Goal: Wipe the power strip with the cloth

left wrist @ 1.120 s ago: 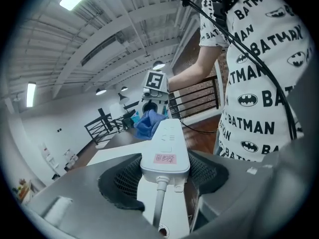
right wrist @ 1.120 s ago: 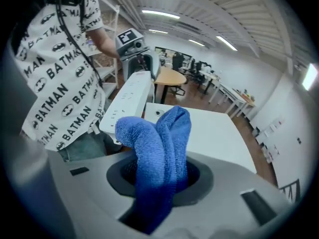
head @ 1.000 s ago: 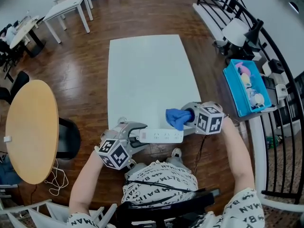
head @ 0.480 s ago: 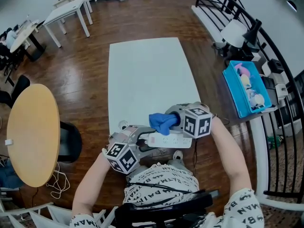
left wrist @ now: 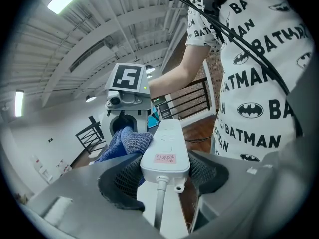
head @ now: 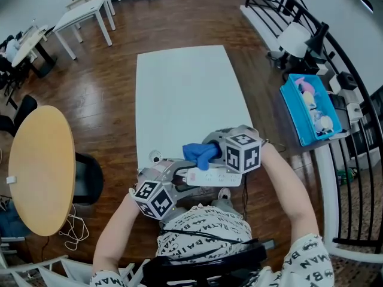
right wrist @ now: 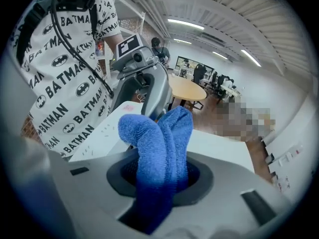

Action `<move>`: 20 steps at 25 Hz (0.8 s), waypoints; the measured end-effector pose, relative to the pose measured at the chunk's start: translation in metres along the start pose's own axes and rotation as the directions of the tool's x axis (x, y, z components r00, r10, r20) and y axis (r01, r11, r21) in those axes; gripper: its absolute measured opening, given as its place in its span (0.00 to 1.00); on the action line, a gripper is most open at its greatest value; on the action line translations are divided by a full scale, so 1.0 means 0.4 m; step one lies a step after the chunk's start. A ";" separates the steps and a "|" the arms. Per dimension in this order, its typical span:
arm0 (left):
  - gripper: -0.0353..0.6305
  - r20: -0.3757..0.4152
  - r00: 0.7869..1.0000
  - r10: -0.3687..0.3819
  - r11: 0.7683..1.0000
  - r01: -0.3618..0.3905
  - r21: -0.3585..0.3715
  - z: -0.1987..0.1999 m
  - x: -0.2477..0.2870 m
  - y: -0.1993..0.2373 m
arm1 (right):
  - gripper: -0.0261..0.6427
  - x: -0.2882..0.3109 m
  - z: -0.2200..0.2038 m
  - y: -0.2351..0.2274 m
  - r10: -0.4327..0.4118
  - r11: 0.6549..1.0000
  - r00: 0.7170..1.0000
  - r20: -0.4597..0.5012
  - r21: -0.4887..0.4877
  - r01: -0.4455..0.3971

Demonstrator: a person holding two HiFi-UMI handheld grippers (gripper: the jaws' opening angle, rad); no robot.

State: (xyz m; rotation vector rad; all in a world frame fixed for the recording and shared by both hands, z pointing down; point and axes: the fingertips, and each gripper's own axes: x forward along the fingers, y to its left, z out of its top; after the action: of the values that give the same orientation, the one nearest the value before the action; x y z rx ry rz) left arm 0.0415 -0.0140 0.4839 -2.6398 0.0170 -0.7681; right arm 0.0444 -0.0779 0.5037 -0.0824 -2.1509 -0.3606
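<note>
A white power strip (head: 213, 176) is held above the near edge of the white table (head: 185, 94), its cord end clamped in my left gripper (head: 179, 175). In the left gripper view both pads press the sides of the power strip (left wrist: 166, 151). My right gripper (head: 210, 152) is shut on a bunched blue cloth (head: 198, 153), and the cloth (left wrist: 123, 143) lies against the strip's left side near the clamped end. The cloth (right wrist: 159, 151) fills the space between the jaws in the right gripper view, with the strip (right wrist: 99, 133) beneath it.
A round wooden table (head: 39, 166) stands at the left. A blue bin (head: 308, 109) of small items sits at the right by a black railing (head: 335, 58). White desks (head: 84, 11) stand at the far left. The person's patterned shirt (head: 200, 229) is directly below.
My right gripper carried the cloth left along the power strip, from its right end to near the left gripper. The strip and left gripper shifted slightly right.
</note>
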 end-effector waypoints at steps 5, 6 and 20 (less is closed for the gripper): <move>0.48 0.005 1.000 0.015 1.000 -0.014 -0.022 -0.009 -0.019 0.008 | 0.23 -0.011 -0.059 0.031 0.025 1.000 0.997 -0.073 -0.012 -0.026; 0.48 0.007 1.000 0.021 0.999 -0.020 -0.028 -0.011 -0.028 0.011 | 0.23 -0.015 -0.073 0.036 0.026 1.000 0.996 -0.087 -0.009 -0.027; 0.49 -0.003 0.993 0.115 0.988 -0.115 -0.102 -0.058 -0.091 0.079 | 0.23 -0.110 -0.239 0.063 -0.059 0.987 0.983 -0.175 0.136 0.083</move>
State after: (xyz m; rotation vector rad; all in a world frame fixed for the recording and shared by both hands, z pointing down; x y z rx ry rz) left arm 0.0017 -0.0472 0.4714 -2.7082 0.2111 -0.7427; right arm 0.1508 -0.0778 0.5242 0.1042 -2.0066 -0.2441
